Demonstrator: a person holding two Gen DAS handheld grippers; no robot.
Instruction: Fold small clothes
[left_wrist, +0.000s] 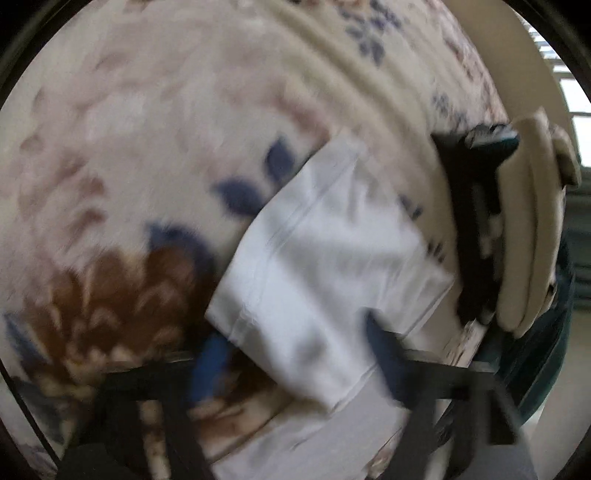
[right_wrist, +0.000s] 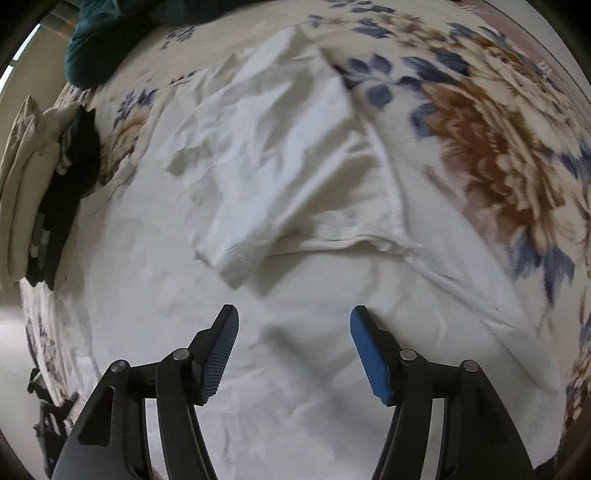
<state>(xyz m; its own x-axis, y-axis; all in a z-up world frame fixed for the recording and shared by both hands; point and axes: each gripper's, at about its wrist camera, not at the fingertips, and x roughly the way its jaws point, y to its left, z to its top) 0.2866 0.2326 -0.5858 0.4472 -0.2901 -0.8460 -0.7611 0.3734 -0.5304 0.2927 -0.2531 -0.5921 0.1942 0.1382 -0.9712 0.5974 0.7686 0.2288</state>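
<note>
A: Where is the shirt (right_wrist: 280, 155)?

B: In the right wrist view it lies flat on the blanket (right_wrist: 491, 155) and fills the middle. One sleeve (right_wrist: 236, 258) is folded in, with its cuff ending just above the tongs.

A: And its edges?

B: The right edge runs from 12 o'clock down to 4 o'clock and the blanket shows past it. The left edge sits near the pile (right_wrist: 22, 177) at 9 o'clock.

A: What about the right tongs (right_wrist: 293, 310)?

B: They point down over the lower shirt. The pads stand apart and grip nothing, with only flat cloth under the gap.

A: And the left tongs (left_wrist: 295, 350)?

B: That view is blurred. The two fingers show apart at 6 o'clock, and a folded part of the shirt (left_wrist: 325, 258) reaches down between them. I see no pinch, so I read them as open.

A: Where is there room to move?

B: In the right view bare blanket is free from 1 to 4 o'clock. In the left view the blanket (left_wrist: 129, 110) is bare from 8 to 12 o'clock.

A: What is tight?

B: The pile of beige and black clothes (left_wrist: 532, 221) sits at 3 o'clock in the left view, at the bed's rim. A teal cloth (right_wrist: 96, 48) lies at 11 o'clock in the right view.
</note>
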